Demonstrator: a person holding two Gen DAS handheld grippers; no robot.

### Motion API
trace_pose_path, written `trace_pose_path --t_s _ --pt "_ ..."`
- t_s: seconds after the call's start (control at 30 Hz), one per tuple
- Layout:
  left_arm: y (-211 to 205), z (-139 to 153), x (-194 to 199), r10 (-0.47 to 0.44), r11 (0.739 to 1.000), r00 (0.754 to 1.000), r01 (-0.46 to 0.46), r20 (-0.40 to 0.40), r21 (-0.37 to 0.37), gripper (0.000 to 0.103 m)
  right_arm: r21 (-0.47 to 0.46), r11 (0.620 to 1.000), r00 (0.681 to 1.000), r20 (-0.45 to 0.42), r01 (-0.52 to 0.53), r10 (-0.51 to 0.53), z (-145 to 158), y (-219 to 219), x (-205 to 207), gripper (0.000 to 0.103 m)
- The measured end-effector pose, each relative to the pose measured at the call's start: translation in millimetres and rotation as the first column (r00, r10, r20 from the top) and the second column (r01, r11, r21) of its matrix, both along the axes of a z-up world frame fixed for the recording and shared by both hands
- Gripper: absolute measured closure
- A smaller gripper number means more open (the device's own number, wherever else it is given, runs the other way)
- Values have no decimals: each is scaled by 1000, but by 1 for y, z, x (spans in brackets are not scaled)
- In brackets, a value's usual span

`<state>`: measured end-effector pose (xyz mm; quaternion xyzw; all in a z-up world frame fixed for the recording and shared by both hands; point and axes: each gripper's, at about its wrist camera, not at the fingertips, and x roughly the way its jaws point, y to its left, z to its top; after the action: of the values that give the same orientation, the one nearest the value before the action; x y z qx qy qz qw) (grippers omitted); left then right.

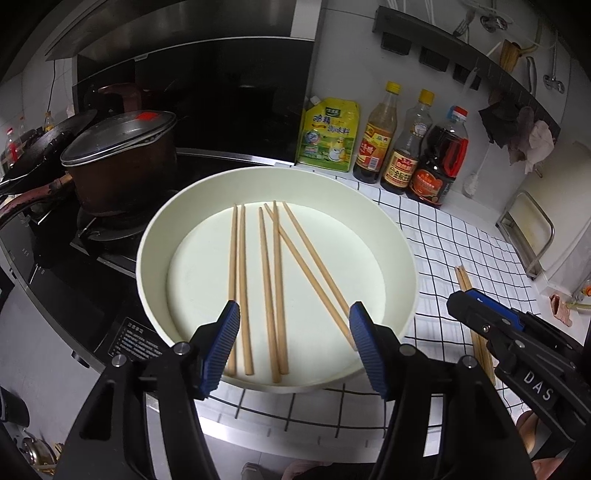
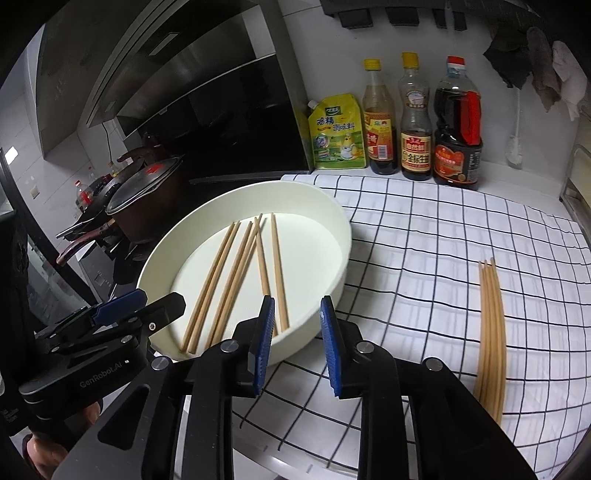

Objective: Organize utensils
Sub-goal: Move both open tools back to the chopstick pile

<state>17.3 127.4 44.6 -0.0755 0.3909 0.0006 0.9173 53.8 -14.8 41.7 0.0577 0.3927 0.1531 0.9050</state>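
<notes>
White tiled wall [image 2: 480, 33] (dim), black stove [image 1: 122, 236]

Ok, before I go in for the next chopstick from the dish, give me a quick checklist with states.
1. Left gripper open and empty: ok.
2. Right gripper empty, jaws apart with nothing between them: ok.
3. Chopsticks in the white dish reachable: ok, six lie flat on its floor.
4. Each lying clear of the others: not ok, two cross near the far end.
5. Bundle on the checked cloth tidy: ok, sticks lie side by side.
6. Grippers clear of each other: ok, apart at the dish's near rim.
</notes>
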Motion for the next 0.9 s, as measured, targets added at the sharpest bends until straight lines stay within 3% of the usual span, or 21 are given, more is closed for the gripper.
trace_pose_path --t_s 0.43,0.9 --pt "-48 -1 -4 -86 996 996 86 -3 1 38 -15 994 994 -9 106 -106 -8 -64 -19 74" --pt "-122 -17 6 -210 978 977 210 -36 -4 36 -58 962 961 -52 269 -272 -36 -157 -32 69"
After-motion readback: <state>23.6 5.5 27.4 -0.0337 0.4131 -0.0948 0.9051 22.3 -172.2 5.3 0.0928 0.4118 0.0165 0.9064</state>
